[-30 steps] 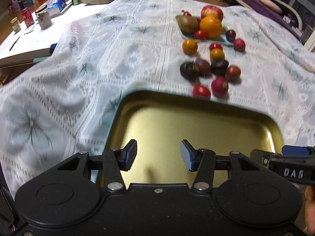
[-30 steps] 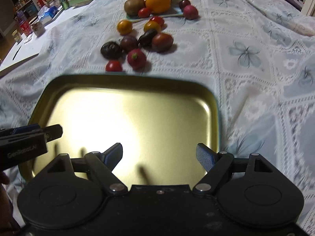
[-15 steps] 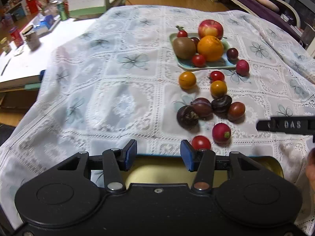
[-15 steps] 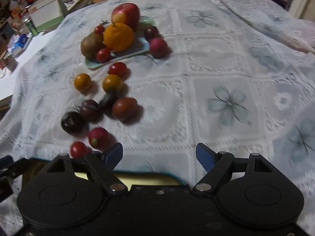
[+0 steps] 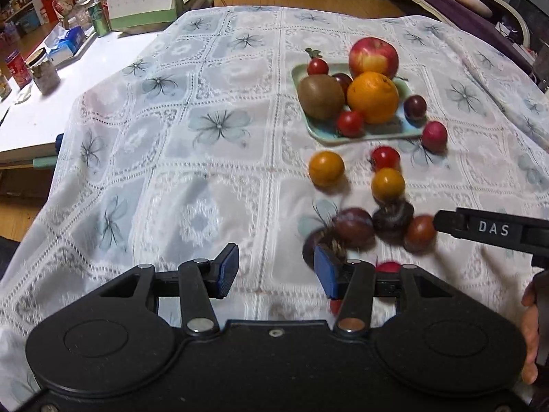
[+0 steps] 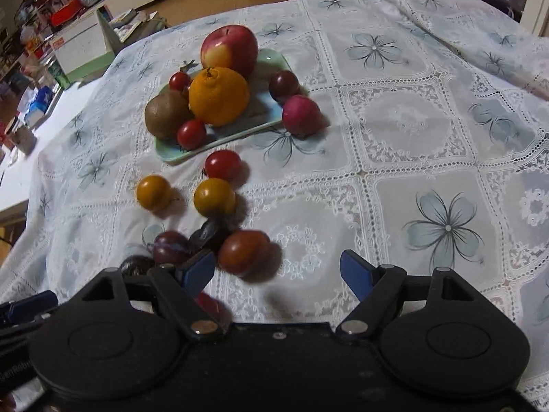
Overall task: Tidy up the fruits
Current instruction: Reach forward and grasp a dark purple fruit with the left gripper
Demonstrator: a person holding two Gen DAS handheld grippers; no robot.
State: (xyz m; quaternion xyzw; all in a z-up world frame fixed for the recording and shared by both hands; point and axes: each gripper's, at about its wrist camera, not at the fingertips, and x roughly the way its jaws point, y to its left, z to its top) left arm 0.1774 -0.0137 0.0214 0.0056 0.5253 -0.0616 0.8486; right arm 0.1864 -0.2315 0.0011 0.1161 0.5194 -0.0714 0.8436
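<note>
Two red fruits [image 5: 387, 267] sit mostly hidden behind the left gripper's [image 5: 276, 271] right finger — the dark fruit [image 5: 317, 243] beside it blurred — kinds unclear.

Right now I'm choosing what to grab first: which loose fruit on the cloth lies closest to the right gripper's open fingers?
The reddish-brown tomato. It sits just ahead of the right gripper, beside its left finger, nearer than the two yellow tomatoes farther back.

Tablecloth [image 6: 405, 127]: white lace, grey-blue flowers
Plate [image 6: 274, 58]: pale green
Apple [image 6: 229, 49]: red, yellow patch
Orange [image 6: 219, 96]: orange
Kiwi [image 6: 166, 114]: brown
</note>
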